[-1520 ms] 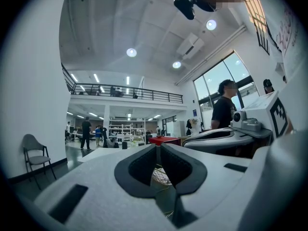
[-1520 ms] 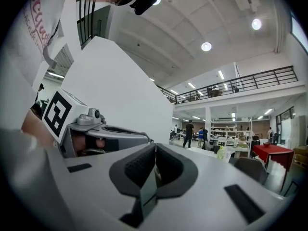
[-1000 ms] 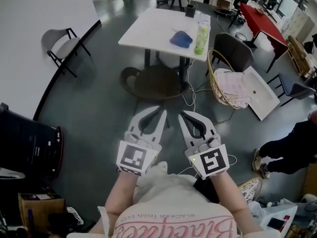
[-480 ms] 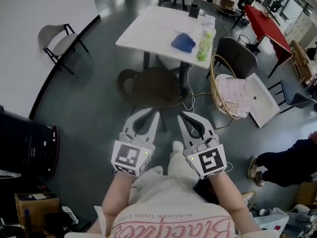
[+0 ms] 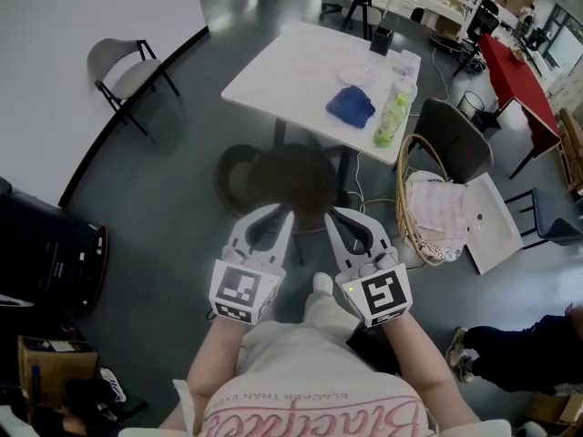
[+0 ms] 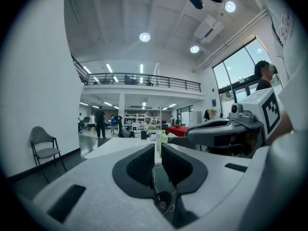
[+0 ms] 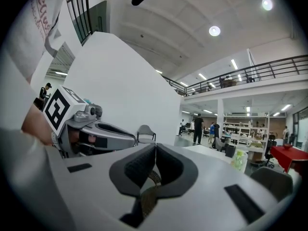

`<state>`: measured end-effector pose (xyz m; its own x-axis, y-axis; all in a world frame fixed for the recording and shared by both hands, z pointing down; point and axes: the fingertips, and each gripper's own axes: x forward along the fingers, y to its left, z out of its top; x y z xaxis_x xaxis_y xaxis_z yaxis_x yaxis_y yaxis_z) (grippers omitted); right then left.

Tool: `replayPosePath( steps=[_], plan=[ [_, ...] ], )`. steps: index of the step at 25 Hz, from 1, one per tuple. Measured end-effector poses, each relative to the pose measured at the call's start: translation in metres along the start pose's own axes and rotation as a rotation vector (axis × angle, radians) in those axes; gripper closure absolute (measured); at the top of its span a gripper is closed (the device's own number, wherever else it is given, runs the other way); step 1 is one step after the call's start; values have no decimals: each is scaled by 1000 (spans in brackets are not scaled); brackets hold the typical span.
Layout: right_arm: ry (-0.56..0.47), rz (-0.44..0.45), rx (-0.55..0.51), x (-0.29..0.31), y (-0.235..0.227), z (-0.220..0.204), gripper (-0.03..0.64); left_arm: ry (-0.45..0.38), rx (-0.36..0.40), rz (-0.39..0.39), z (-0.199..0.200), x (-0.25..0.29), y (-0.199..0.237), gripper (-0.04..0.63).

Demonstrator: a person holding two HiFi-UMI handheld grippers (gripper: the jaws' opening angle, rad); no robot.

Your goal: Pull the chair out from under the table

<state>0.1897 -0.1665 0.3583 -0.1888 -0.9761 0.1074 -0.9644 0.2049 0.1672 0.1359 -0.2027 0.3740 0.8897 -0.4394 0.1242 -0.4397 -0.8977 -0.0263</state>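
Head view shows left gripper and right gripper, both closed and empty, now nearer the dark chair at frame centre, tucked under the white table; grasping likely comes next.

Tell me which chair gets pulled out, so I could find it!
Find the white table in the middle of the grey floor. The dark round chair sits at its near edge, seat partly under the top. The grey folding chair stands by the white wall and the other dark chair beside the basket, so only this one is tucked in.
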Motion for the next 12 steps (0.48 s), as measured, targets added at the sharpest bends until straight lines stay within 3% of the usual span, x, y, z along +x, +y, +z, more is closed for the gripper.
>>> replayPosePath(
  steps=[6, 12],
  plan=[
    [5, 110, 17, 34, -32, -10, 612, 56, -44, 77, -13, 40, 17, 559],
    [23, 229, 12, 62, -53, -27, 612, 107, -114, 202, -33, 69, 38, 436]
  ],
)
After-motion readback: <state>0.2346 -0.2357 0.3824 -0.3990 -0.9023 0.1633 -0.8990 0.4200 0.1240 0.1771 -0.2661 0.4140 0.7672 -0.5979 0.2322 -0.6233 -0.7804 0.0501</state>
